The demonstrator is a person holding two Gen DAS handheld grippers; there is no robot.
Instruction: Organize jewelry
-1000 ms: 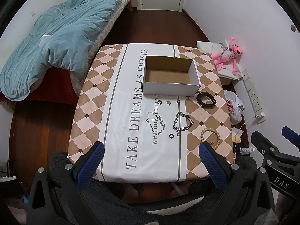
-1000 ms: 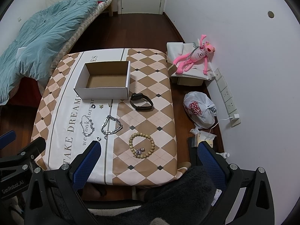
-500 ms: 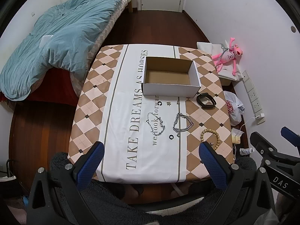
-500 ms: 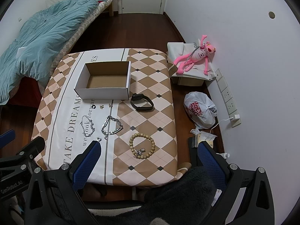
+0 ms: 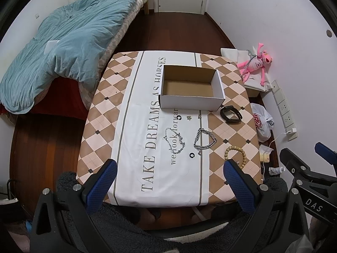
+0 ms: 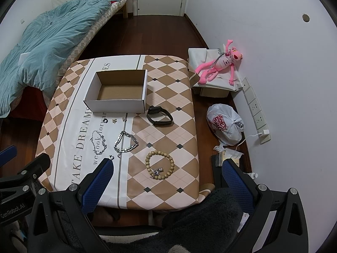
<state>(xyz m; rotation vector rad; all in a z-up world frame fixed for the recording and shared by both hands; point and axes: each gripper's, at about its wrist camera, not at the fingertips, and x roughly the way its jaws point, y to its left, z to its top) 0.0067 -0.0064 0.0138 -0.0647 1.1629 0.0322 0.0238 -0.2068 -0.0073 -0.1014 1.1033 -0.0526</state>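
so nothing's picked yet. left gripper (image 5: 168,171) and right gripper (image 6: 166,169) both hang high over the near edge of the table (image 5: 101,126), jaws spread wide and empty; looks like a survey pose before the first reach.

cardboard box (image 5: 190,88) sits open-topped and empty at the far middle of the table, presumably the drop target. jewelry is laid out flat in front of it, pieces apart from each other, so each can be pinched alone:
- black band (image 6: 159,116) just right of the box's near corner
- thin silver chain (image 6: 98,142) and chunky silver chain (image 6: 126,142) side by side mid-table
- small ring (image 6: 111,157) near the chunky chain's near end
- wooden bead bracelet (image 6: 160,164) with a small metal charm inside its loop, nearest the right jaws
- tiny earring-like bits (image 6: 114,120) by the box front, too small to identify

everything lies well ahead of and below both jaw pairs; nothing between them.
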